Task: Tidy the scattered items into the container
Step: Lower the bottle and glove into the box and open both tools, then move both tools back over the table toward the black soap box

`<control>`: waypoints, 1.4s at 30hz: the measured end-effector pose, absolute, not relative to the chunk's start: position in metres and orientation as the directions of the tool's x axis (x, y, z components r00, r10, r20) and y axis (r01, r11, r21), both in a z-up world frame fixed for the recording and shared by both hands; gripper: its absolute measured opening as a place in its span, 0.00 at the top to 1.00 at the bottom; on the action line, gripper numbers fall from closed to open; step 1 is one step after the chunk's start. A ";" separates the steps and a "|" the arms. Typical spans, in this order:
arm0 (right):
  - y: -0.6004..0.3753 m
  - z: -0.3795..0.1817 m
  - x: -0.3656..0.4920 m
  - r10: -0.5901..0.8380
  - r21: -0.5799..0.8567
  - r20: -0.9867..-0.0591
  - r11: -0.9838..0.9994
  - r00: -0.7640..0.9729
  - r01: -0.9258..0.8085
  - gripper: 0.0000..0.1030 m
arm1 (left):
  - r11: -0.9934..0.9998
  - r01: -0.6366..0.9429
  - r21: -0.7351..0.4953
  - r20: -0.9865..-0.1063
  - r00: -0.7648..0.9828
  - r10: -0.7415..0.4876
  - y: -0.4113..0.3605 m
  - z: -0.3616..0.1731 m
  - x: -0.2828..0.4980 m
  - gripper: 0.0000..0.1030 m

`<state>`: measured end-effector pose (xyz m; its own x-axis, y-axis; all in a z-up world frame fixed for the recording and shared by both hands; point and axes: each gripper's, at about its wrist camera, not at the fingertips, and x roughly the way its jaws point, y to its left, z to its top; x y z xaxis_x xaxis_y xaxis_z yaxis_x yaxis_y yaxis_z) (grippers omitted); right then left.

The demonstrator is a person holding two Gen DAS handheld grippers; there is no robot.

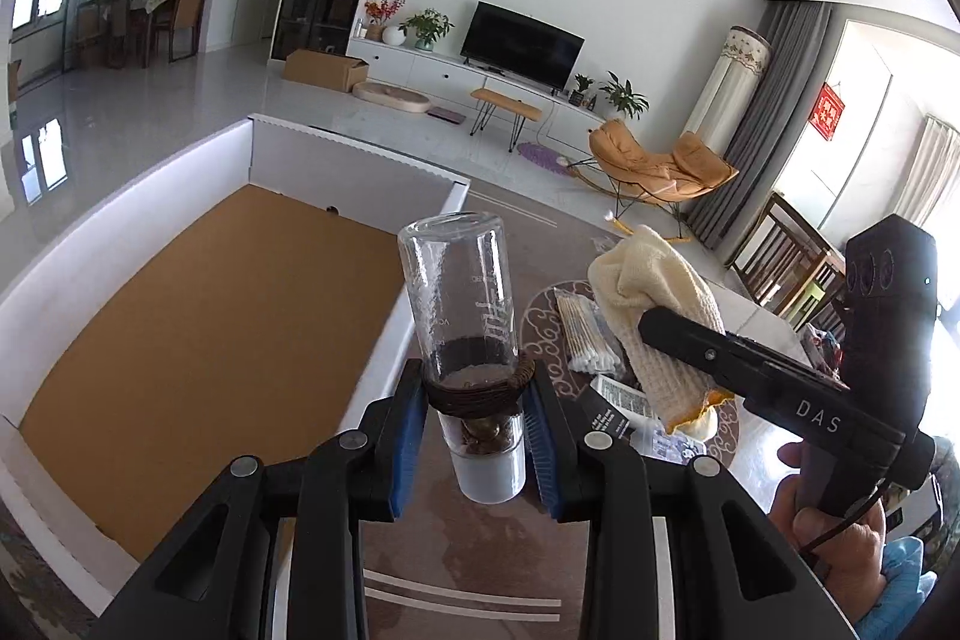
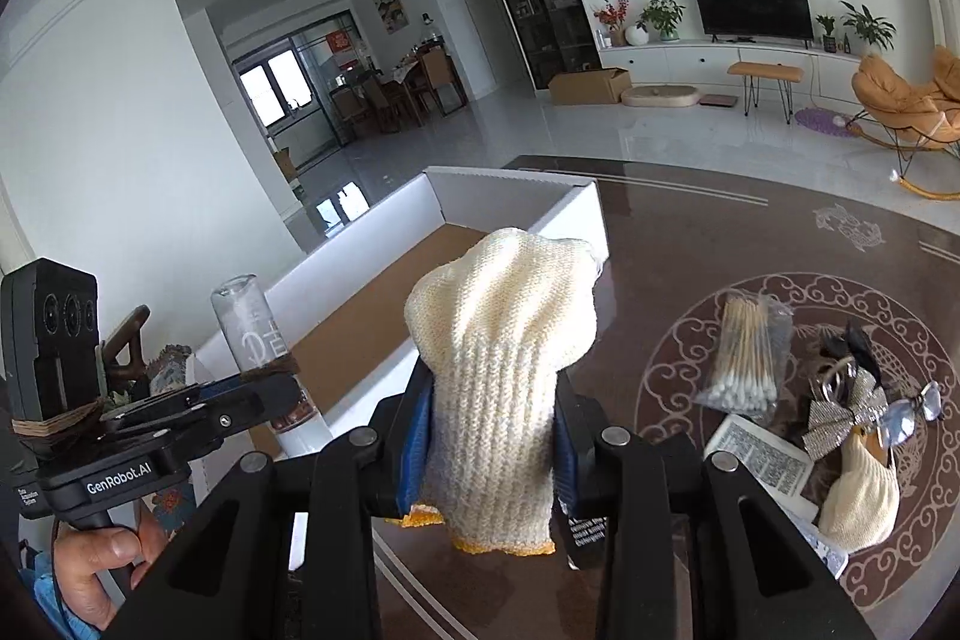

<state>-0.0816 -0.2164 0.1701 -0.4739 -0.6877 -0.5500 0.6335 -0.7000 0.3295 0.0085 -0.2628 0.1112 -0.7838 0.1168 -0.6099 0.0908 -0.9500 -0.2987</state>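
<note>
Gripping one glass bottle (image 1: 459, 304) in left tongs (image 1: 474, 436), one knitted glove (image 2: 504, 370) in right tongs (image 2: 492, 436); one box (image 1: 198, 316).

Bright daylight floods in from the windows (image 1: 870, 112), blown out white there. The glossy floor (image 2: 660, 136) mirrors it. Fisheye bends straight edges; corners go black. Focus is sharp throughout.

We see a TV (image 2: 751, 4) on a white cabinet (image 2: 720, 61); wooden bench (image 2: 765, 71) in front of the TV, cardboard carton (image 2: 588, 85) left of it, orange rocking chair (image 2: 906, 100) right.
</note>
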 end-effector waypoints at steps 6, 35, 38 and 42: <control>-0.344 0.196 -0.113 -0.746 0.312 -0.558 -0.594 -0.363 0.742 0.66 | -0.941 0.236 -0.241 -0.690 -0.724 -0.005 -0.356 0.106 -0.018 0.69; -0.385 0.132 -0.147 -0.645 0.343 -0.708 -0.670 -0.288 0.658 0.37 | -0.914 0.395 -0.092 -0.820 -0.551 -0.155 -0.408 0.065 -0.041 0.25; -0.339 0.143 -0.126 -0.644 0.317 -0.682 -0.687 -0.347 0.654 0.37 | -0.936 0.343 -0.076 -0.779 -0.607 -0.159 -0.378 0.088 -0.027 0.25; -0.262 0.143 -0.091 -0.599 0.240 -0.661 -0.739 -0.451 0.629 0.37 | -0.965 0.247 -0.084 -0.733 -0.671 -0.108 -0.323 0.109 -0.005 0.09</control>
